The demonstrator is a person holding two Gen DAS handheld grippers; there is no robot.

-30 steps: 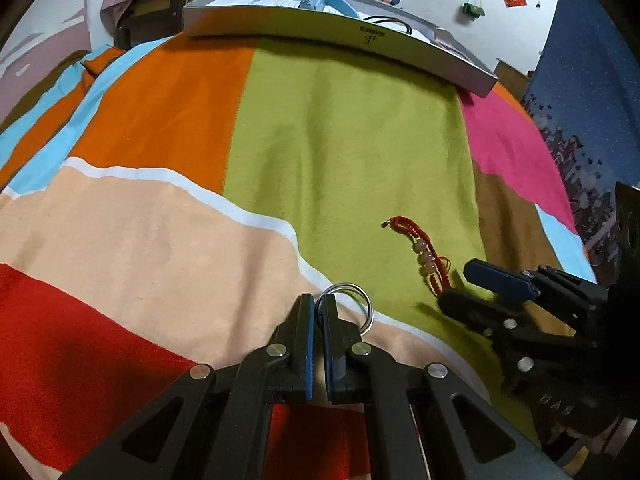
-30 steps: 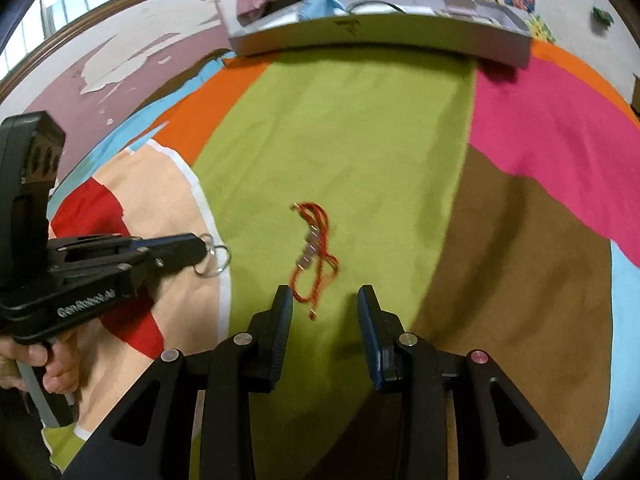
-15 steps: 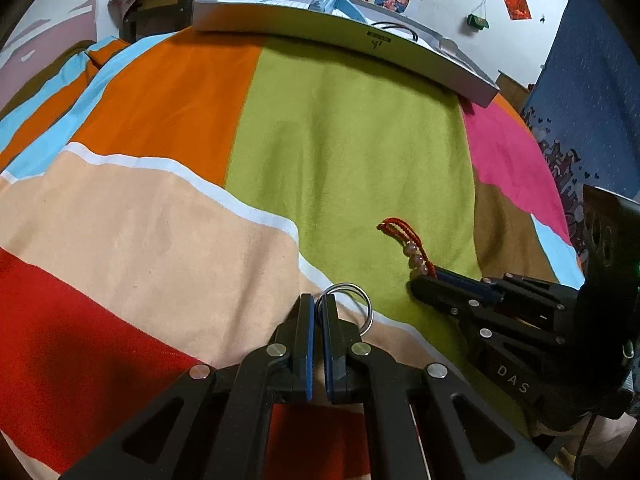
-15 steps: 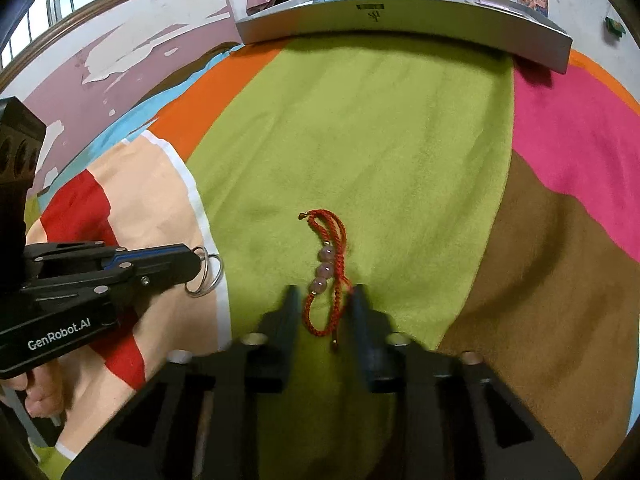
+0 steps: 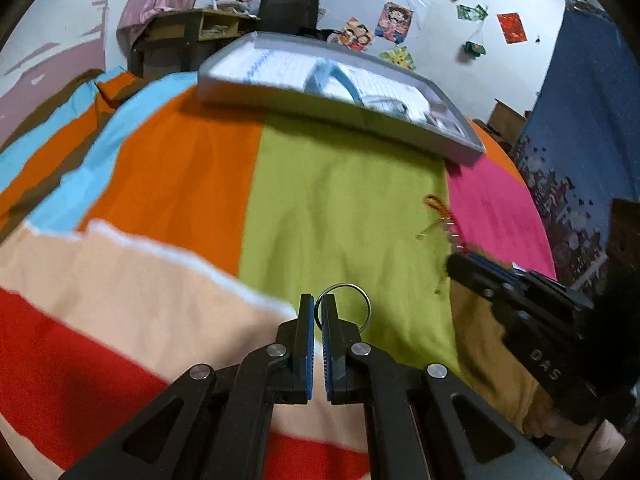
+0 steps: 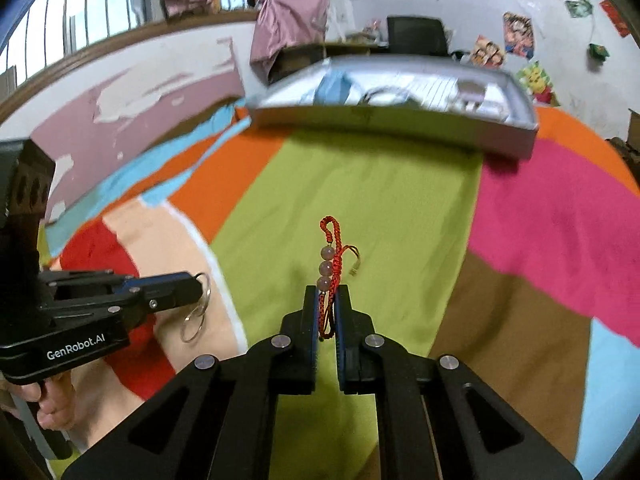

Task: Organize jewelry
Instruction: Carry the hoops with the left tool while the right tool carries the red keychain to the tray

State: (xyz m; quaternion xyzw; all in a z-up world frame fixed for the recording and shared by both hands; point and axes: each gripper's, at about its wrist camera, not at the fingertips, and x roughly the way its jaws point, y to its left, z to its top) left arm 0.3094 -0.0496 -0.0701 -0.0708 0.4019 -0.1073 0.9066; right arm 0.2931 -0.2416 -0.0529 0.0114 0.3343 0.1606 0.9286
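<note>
My left gripper [image 5: 317,305] is shut on a silver ring hoop [image 5: 347,307] and holds it above the striped blanket; in the right wrist view a second silver ring [image 6: 193,325] hangs from the first below that gripper [image 6: 198,286]. My right gripper [image 6: 327,295] is shut on a red cord bracelet [image 6: 332,254] with three pale beads, which sticks up from between its fingers. From the left wrist view the bracelet [image 5: 442,214] shows blurred at the right gripper's tip [image 5: 460,262]. A grey open box [image 5: 400,118] [image 6: 400,120] lies at the far end of the blanket.
The colour-block blanket [image 5: 340,208] covers the whole surface. Inside the grey box lie a light blue item [image 5: 332,80] and white lined padding. Behind stand a wooden desk [image 5: 188,36], a black chair [image 6: 418,36] and a postered wall. A hand [image 6: 52,408] holds the left tool.
The right gripper closed on the red bracelet and lifted it off the blanket. Both grippers rose, the left still gripping its ring, and the grey box now shows its inside.
</note>
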